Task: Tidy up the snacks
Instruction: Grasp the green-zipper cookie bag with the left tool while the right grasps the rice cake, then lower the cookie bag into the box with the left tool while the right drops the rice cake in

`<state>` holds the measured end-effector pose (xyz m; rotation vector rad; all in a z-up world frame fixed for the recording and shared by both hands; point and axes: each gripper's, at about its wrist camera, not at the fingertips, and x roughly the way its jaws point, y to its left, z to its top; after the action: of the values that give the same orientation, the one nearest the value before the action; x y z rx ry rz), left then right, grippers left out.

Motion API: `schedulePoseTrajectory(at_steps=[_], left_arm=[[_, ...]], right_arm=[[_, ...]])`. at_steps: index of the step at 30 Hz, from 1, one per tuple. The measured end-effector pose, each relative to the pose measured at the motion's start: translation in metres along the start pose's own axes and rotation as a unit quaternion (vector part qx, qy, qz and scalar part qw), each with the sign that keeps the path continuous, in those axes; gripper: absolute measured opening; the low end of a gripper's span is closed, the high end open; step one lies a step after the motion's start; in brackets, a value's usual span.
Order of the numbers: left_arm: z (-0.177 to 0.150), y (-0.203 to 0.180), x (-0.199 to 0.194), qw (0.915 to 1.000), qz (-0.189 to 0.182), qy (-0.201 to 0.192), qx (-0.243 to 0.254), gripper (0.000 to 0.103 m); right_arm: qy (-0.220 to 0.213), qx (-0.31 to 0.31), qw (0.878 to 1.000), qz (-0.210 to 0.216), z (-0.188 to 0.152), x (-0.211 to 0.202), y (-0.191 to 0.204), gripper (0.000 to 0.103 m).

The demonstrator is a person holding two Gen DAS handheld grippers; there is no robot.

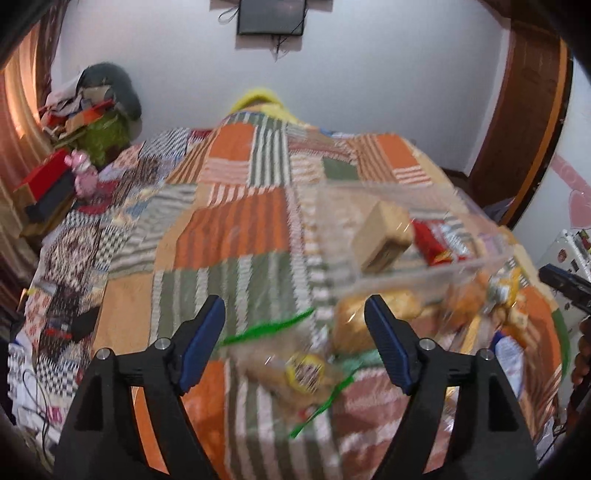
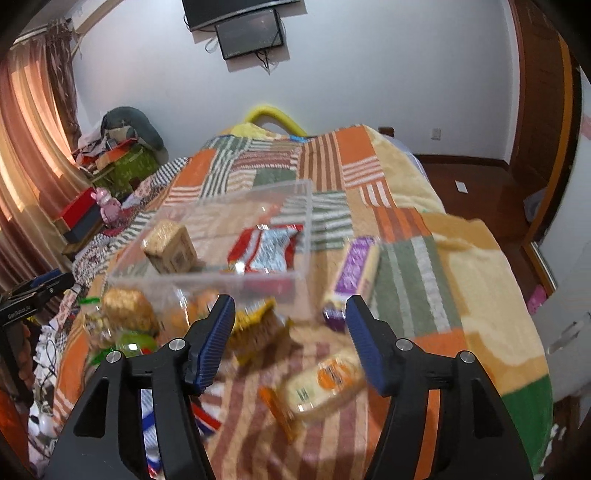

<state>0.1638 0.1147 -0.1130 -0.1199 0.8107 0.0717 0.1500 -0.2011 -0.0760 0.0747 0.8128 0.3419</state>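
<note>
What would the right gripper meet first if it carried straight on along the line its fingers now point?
Probably the yellow-wrapped brown snack pack lying on the patchwork blanket, just in front of the clear plastic box. The right gripper is open and empty; blur makes depth uncertain.

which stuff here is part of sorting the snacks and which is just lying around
Job: clear box; tan snack block and red-and-silver packet inside it; purple packet, yellow packet with orange label, green-tied bag on the blanket.

Lying about: pink toy, red box, wall screen, curtain.
</note>
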Motion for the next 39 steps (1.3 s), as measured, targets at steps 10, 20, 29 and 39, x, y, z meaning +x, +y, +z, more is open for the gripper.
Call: schedulePoseTrajectory(at_steps=[10, 20, 29, 39], left_arm=[[-0.039, 0.013, 0.032, 0.998, -0.007, 0.059, -0.023, 0.078], [-0.047, 0.005, 0.064, 0.9953, -0.034, 0.08, -0.042, 0.075], [-0.045, 0.001, 0.062, 0.9968, -0.039, 0.061, -0.033, 0.05], [-0.039, 0.001, 0.04, 0.9987, -0.03, 0.036, -0.022, 0.04]], right_arm=[[0.057, 0.009, 0.998, -0.016, -0.034, 0.021, -0.01, 0.065], [0.078, 0.05, 0.995, -0.019, -0.042, 0.039, -0.024, 0.068], [0.074, 0.063, 0.995, -0.026, -0.04, 0.045, -0.026, 0.068], [0.066, 0.061, 0.995, -0.029, -0.045, 0.031, -0.036, 0.037]])
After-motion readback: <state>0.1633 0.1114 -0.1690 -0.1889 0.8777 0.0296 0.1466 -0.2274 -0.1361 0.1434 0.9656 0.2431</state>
